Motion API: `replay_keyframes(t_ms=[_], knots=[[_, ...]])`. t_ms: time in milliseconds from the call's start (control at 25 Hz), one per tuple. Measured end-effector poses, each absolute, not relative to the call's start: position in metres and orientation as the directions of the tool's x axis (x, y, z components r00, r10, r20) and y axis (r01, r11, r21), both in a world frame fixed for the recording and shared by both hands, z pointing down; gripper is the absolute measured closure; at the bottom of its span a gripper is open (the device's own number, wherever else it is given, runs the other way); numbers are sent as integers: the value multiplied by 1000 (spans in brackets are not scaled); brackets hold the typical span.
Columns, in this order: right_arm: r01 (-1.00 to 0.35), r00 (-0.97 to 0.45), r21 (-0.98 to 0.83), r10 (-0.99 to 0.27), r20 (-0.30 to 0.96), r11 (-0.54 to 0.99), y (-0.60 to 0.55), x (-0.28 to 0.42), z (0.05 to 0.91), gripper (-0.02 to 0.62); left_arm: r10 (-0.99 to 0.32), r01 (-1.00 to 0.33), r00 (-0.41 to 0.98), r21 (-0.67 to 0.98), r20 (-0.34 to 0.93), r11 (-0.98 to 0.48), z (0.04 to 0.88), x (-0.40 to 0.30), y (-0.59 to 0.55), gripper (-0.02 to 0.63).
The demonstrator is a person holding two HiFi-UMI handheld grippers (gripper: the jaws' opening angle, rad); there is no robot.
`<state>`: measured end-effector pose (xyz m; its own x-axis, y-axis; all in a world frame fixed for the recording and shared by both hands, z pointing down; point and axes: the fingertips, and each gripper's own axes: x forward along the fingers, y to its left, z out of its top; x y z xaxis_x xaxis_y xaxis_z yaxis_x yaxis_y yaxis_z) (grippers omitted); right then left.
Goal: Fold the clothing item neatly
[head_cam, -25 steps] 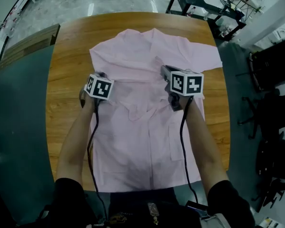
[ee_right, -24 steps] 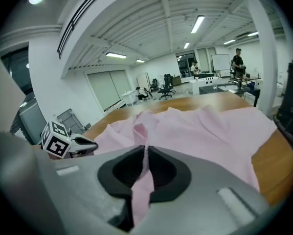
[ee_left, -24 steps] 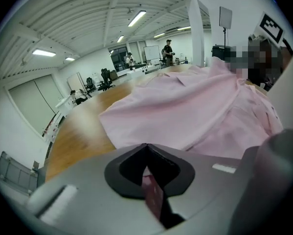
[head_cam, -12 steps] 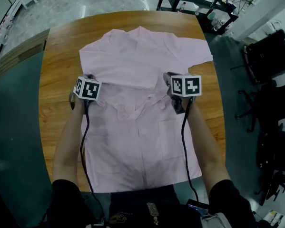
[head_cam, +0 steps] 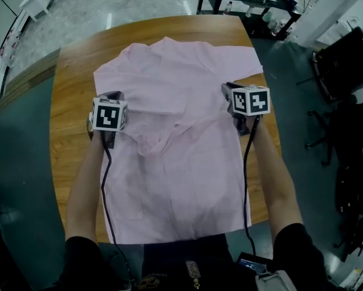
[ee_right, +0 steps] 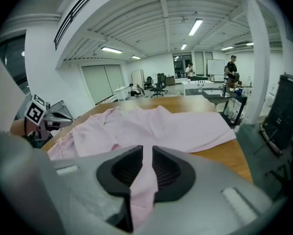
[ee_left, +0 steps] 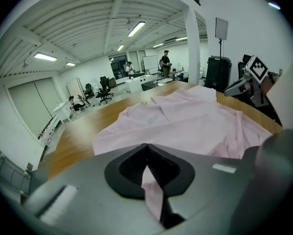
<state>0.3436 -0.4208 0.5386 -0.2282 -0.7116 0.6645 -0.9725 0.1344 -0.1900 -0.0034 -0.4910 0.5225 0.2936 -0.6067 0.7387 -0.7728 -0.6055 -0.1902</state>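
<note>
Pink shirt point(head_cam: 181, 180) lay spread front-up on the round wooden table point(head_cam: 72, 102), hem toward the person, sleeves out to either side at the far end. A second before, the two tools had sat closer together over the chest. Now they stood wider apart, the left gripper point(head_cam: 111, 94) at the shirt's left edge and the right gripper point(head_cam: 228, 88) out at its right edge. The cloth between them was drawn flatter, with only a small bunch of collar left of the middle.

From the left gripper's view, the left gripper point(ee_left: 147, 153) was clamped tight on a thin strip of the pink cloth, which hung out below the jaws. The right gripper point(ee_right: 147, 155) had eased its jaws slightly wider in that second, yet a thicker fold of the shirt filled the gap and was pinched there.

Both bare forearms reached forward from dark sleeves, roughly parallel. Each tool tilted downward toward the table, its marker cube facing up.
</note>
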Motion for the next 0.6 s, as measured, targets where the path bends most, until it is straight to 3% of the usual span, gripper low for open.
replay_keyframes(t_ms=[280, 600], knots=[[-979, -187, -181, -745, 640, 91, -423, 444, 534, 546, -566, -731, 359, -153, 742, -665, 488, 91, -462, 598], [-982, -137, -190, -762, 632, 19, -444, 535, 553, 524, -489, -690, 434, -69, 757, -720, 513, 201, -457, 598]])
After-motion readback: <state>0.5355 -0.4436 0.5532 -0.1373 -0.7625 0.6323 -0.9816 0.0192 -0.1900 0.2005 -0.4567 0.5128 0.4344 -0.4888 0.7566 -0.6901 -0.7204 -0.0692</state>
